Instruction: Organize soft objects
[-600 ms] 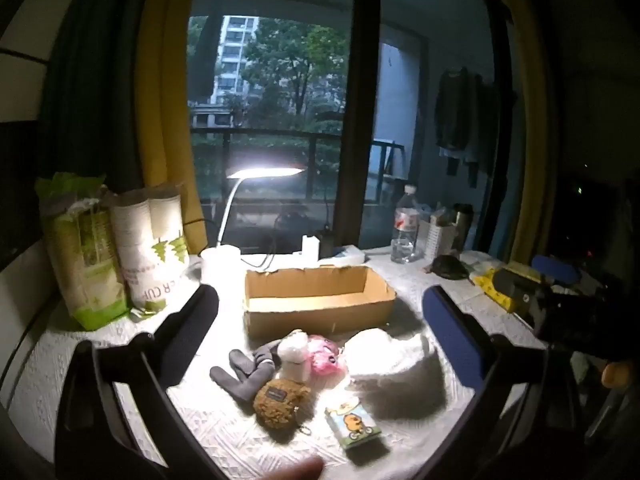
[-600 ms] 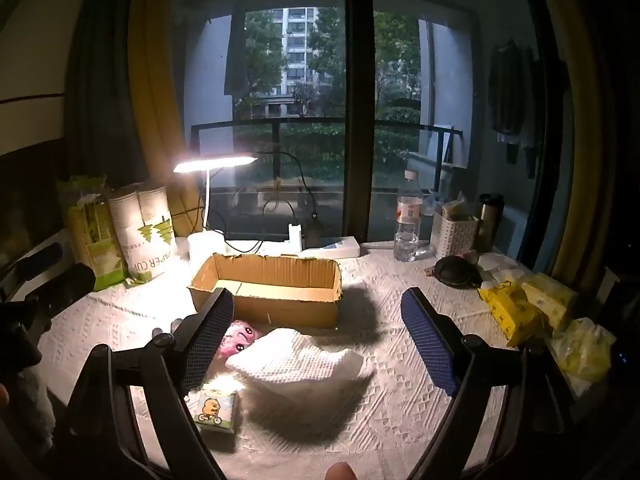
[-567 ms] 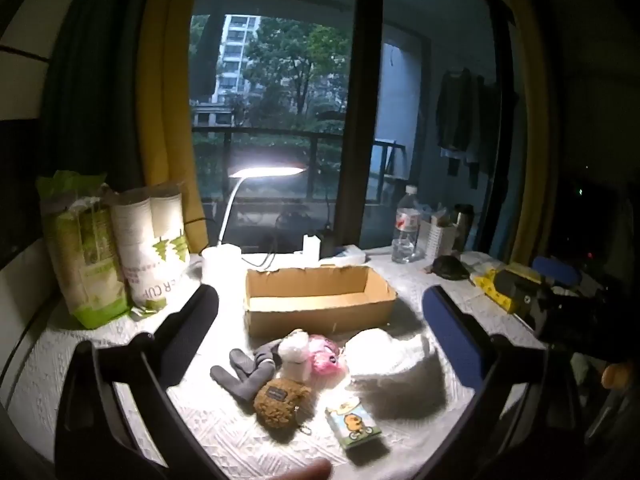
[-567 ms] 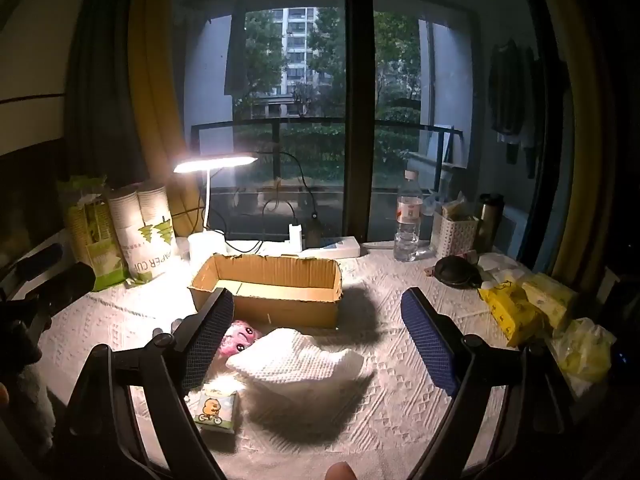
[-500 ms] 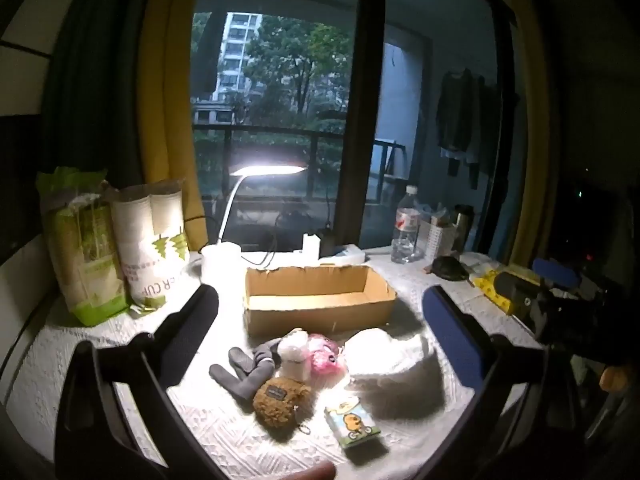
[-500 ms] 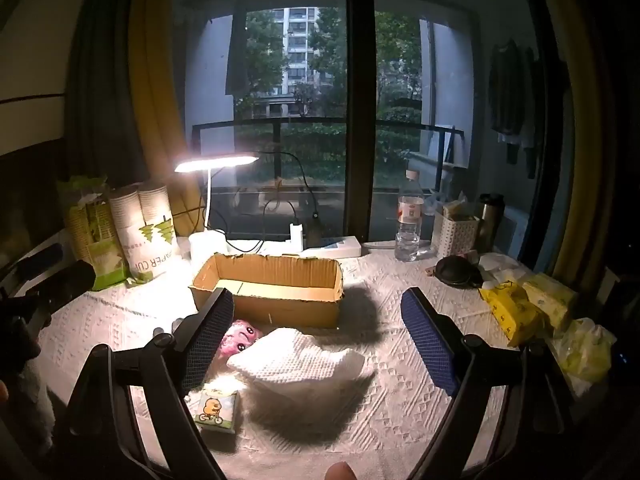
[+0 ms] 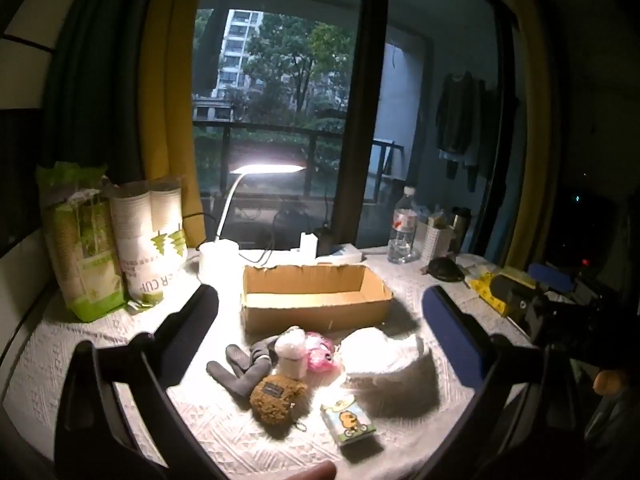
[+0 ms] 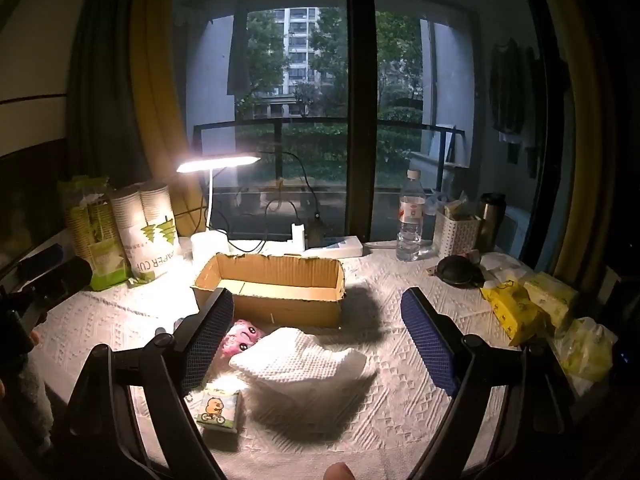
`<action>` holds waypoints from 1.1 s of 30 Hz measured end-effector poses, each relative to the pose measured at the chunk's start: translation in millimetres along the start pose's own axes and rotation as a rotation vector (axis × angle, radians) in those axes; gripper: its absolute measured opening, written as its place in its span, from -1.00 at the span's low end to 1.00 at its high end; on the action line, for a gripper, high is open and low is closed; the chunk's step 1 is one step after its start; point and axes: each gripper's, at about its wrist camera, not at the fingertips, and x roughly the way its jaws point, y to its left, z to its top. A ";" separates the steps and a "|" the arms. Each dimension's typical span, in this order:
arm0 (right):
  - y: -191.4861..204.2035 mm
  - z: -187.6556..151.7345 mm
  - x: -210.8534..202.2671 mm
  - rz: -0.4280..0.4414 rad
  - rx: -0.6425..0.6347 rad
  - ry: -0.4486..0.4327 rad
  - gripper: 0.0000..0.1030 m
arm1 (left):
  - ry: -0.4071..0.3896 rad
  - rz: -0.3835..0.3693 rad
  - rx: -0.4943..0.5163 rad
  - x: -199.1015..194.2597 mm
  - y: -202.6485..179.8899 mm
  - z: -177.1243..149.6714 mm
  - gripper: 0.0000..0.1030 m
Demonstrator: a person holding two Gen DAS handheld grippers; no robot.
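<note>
An open cardboard box (image 7: pixel 316 300) (image 8: pixel 272 288) stands mid-table. In front of it lie a grey glove (image 7: pixel 240 370), a brown plush pouch (image 7: pixel 278 398), a small white plush (image 7: pixel 292 354), a pink plush (image 7: pixel 320 356) (image 8: pixel 240 338), a folded white cloth (image 7: pixel 380 354) (image 8: pixel 300 356) and a tissue pack (image 7: pixel 348 424) (image 8: pixel 218 404). My left gripper (image 7: pixel 320 320) is open and empty, held above and short of the items. My right gripper (image 8: pixel 316 320) is open and empty, above the white cloth.
A lit desk lamp (image 7: pixel 248 208), paper-cup sleeves (image 7: pixel 148 240) and a green bag (image 7: pixel 80 240) stand at back left. A water bottle (image 8: pixel 410 220), a white basket (image 8: pixel 456 232), a flask and yellow tissue packs (image 8: pixel 516 308) sit at right. The table has a white embossed cover.
Both gripper views are almost unchanged; the left view has shifted very slightly. Nothing on the table moved.
</note>
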 end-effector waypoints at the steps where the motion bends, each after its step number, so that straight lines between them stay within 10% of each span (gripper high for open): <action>1: -0.1 0.0 -0.3 0.000 0.001 -0.001 0.72 | 0.001 0.000 -0.002 -0.4 -0.2 -0.1 0.99; 33: 1.9 -0.5 -0.8 0.000 -0.003 -0.002 0.72 | -0.002 0.002 0.002 -5.1 3.1 2.1 0.99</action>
